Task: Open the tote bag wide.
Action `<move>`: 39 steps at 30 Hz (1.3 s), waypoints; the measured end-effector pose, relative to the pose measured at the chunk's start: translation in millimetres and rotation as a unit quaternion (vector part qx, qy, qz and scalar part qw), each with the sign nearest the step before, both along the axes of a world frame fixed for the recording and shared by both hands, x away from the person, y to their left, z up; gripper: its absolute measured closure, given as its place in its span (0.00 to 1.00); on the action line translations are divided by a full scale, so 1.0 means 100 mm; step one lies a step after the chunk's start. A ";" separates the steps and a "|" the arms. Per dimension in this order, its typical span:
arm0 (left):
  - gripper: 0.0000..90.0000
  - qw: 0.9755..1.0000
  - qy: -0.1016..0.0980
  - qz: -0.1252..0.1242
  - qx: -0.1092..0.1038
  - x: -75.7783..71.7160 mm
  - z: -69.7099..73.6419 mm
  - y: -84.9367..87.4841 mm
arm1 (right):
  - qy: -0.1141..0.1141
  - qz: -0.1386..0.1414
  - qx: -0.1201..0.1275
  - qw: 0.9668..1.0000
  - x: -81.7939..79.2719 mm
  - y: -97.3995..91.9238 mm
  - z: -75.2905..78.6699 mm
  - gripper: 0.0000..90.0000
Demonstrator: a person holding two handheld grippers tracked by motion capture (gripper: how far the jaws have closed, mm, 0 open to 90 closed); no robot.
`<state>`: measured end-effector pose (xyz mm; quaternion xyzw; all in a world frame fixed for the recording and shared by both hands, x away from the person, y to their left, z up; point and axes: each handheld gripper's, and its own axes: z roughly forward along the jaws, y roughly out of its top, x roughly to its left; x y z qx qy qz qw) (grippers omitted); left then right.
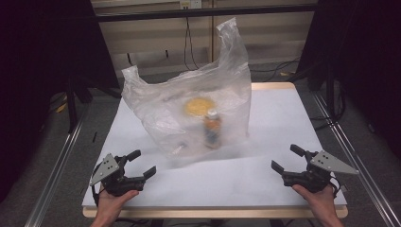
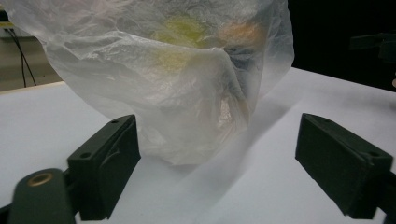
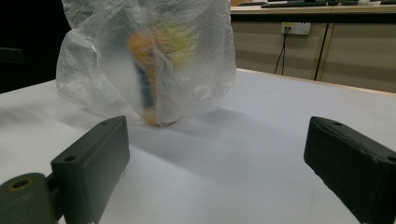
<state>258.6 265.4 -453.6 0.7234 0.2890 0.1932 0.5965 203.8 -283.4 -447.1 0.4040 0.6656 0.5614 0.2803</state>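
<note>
A clear plastic bag (image 1: pixel 189 106) stands upright in the middle of the white table (image 1: pixel 279 118), its handles sticking up. Inside it I make out an orange bottle (image 1: pixel 213 130) with a pale cap and a round yellow thing (image 1: pixel 197 106). My left gripper (image 1: pixel 142 163) rests at the front left of the table, open and holding nothing, with the bag (image 2: pixel 177 79) just beyond its jaws. At the front right my right gripper (image 1: pixel 284 158) is open too, aimed at the bag (image 3: pixel 149 60) from farther off; the bottle (image 3: pixel 144 79) shows through the plastic.
The table has a wooden rim (image 1: pixel 213 213) along its front edge. Metal rails (image 1: pixel 56 165) run along both sides. Cables hang against the wall (image 1: pixel 189 38) behind the table. A dark curtain (image 1: pixel 42 71) stands to the left.
</note>
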 end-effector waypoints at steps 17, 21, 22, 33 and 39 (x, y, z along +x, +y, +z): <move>0.65 1.000 0.012 -0.024 -0.010 0.02 0.08 0.05 | 0.019 0.070 0.006 0.997 0.10 0.06 0.00 0.69; 0.80 0.999 0.013 -0.040 -0.001 0.00 0.12 0.01 | 0.012 0.092 -0.003 0.996 0.13 0.13 0.06 0.91; 0.80 0.999 0.013 -0.041 0.001 -0.01 0.13 -0.02 | 0.012 0.092 -0.003 0.996 0.13 0.13 0.06 0.91; 1.00 0.995 0.041 -0.094 0.020 0.06 0.26 -0.27 | 0.029 0.121 -0.011 0.992 0.26 0.28 0.21 1.00; 1.00 0.993 0.056 -0.100 0.003 0.17 0.29 -0.31 | 0.043 0.132 0.004 0.990 0.43 0.35 0.32 1.00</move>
